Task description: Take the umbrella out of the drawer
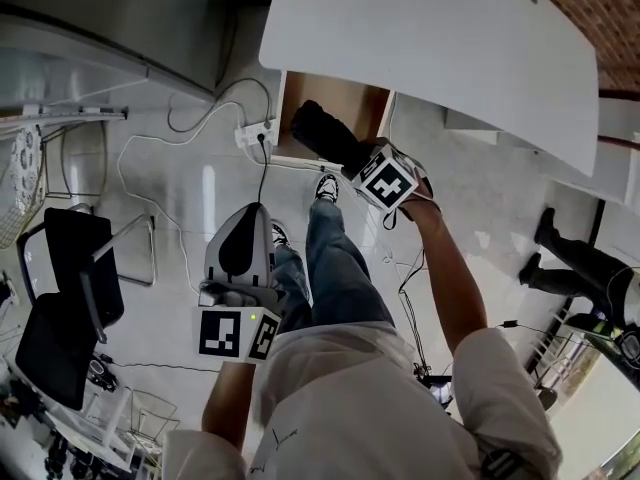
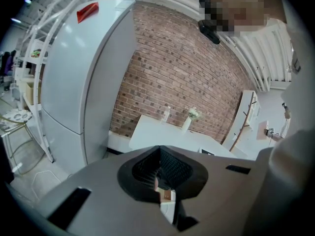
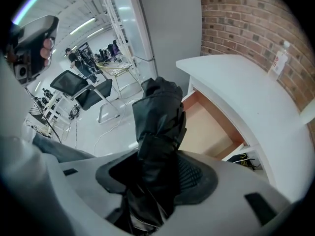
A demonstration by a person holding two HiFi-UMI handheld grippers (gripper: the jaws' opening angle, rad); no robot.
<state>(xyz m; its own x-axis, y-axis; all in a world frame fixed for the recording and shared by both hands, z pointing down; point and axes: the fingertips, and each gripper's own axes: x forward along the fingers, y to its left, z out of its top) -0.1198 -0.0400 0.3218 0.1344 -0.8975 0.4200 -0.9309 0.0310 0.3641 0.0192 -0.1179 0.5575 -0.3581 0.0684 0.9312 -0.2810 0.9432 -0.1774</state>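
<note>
Looking steeply down from the person's head, a white table filled the top of the picture, with an open drawer showing its bare wooden bottom below the table's edge. The right gripper (the one with a black-and-white marker cube on it) pointed steeply down. Its jaws stood fairly wide and were clamped on a folded black umbrella. The umbrella was held up above the open drawer, its free end pointing away from the person. In the right gripper view the umbrella rose from between the jaws of the right gripper, with the drawer just behind it. The left gripper hung lower left over the floor, well apart from the drawer. In its own view the left gripper had its jaws together and held nothing, facing a brick wall and a white fridge.
</note>
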